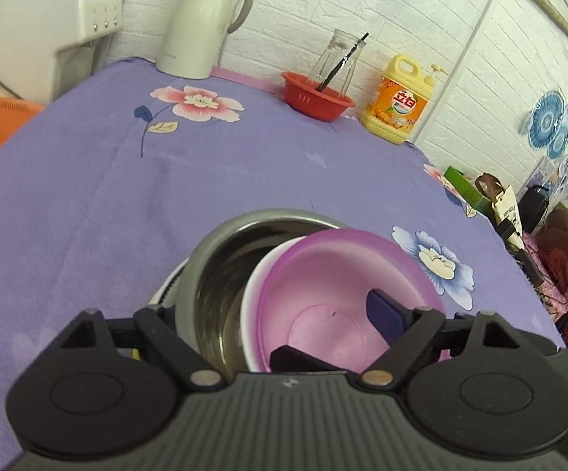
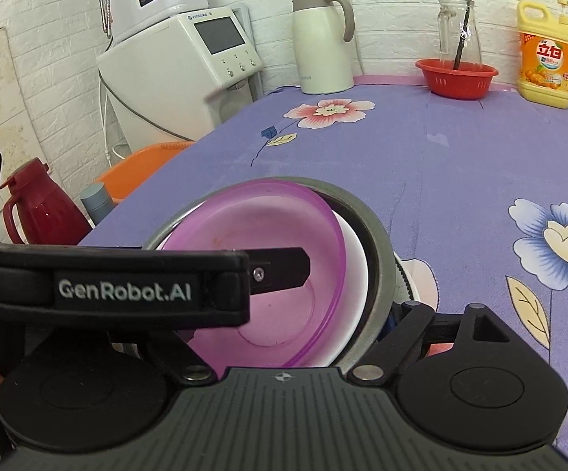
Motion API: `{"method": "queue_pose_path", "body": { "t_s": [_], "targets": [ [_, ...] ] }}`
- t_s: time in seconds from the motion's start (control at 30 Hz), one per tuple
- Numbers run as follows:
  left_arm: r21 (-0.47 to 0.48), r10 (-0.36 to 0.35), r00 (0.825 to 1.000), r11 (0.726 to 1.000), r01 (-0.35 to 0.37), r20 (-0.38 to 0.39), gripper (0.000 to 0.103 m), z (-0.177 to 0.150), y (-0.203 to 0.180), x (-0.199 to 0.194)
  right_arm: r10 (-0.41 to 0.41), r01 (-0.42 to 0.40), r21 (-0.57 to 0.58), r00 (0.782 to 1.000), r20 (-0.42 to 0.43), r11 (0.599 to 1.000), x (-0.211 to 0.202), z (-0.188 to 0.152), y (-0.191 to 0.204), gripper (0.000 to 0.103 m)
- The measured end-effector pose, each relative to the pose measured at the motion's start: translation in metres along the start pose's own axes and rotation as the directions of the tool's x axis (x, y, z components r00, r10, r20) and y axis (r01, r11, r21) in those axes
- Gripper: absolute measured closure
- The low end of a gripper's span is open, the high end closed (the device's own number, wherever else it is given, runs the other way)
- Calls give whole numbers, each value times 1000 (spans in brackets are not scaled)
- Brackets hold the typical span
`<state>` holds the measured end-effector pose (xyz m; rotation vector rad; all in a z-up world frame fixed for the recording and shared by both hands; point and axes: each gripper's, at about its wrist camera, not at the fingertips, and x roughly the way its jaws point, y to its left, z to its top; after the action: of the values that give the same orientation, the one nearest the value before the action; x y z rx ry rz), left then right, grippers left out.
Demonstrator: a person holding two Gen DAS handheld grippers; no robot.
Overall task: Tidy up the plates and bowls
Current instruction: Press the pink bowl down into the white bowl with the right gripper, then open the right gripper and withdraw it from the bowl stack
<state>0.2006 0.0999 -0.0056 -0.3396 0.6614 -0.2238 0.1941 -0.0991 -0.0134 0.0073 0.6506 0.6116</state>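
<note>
Left wrist view: the left gripper [image 1: 339, 329] hangs over a nest of three bowls directly ahead of and below it. Its jaws stand apart, and both pads sit inside the hollow of the pink plastic bowl [image 1: 335, 274] without pressing on its wall. That pink bowl lies in a white bowl [image 1: 249, 298], and both lean inside a larger steel bowl [image 1: 221, 259], pushed towards its right side in this view so that a crescent of bare steel shows on the left. A white rim with a dark toothed pattern [image 1: 163, 294], perhaps a plate, peeps out from under the steel bowl.

In the right wrist view the right gripper [image 2: 284, 337] comes at the same stack from the opposite side. One of its fingers [image 2: 393, 318] shows just outside the steel rim; the other is hidden behind the left gripper, so whether it is clamped on the rim cannot be told.

The left gripper looks the nearer to the pink bowl, already inside it. A grasp would likely need one pad moved outside the wall.

The stack sits near the table's side edge, with an orange basin [image 2: 142, 165] beyond it. The purple floral tablecloth [image 1: 166, 196] lies open towards the back, where the thermal jug [image 1: 201, 19], red basket [image 1: 315, 98] and detergent bottle [image 1: 398, 98] stand well apart.
</note>
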Motion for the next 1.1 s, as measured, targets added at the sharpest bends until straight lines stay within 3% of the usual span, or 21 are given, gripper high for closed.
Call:
{"method": "queue_pose_path", "body": {
  "t_s": [0.23, 0.33, 0.47, 0.67, 0.73, 0.83, 0.9, 1.1],
  "targets": [
    [24, -11, 999, 1000, 12, -40, 8, 5, -3, 4, 16, -16, 12, 1000, -3, 1000, 0, -1, 0, 0],
    [45, 0, 997, 999, 3, -75, 8, 11, -6, 4, -16, 16, -46, 1000, 8, 999, -2, 3, 3, 0],
    [49, -2, 996, 999, 7, -89, 6, 16, -2, 0, 3, -3, -3, 998, 59, 1000, -13, 7, -9, 0],
    [53, -15, 990, 998, 23, -143, 4, 16, -10, 15, 10, -9, -12, 998, 61, 1000, -12, 4, -7, 0],
    [85, 5, 991, 996, 7, -133, 4, 14, -14, 14, 14, -13, -18, 998, 56, 1000, -12, 2, -7, 0],
    [253, 143, 988, 959, -125, -54, 4, 16, -33, 6, 18, -16, -30, 998, 59, 999, -15, 1, -8, 0],
    [317, 135, 989, 942, -109, -61, 3, 20, -41, 5, 20, -17, -48, 998, 56, 999, -14, 0, -7, 0],
    [210, 156, 987, 965, -159, 31, 3, 33, -24, -12, 47, -47, -2, 996, 76, 999, -21, -2, -15, 0]
  ]
}}
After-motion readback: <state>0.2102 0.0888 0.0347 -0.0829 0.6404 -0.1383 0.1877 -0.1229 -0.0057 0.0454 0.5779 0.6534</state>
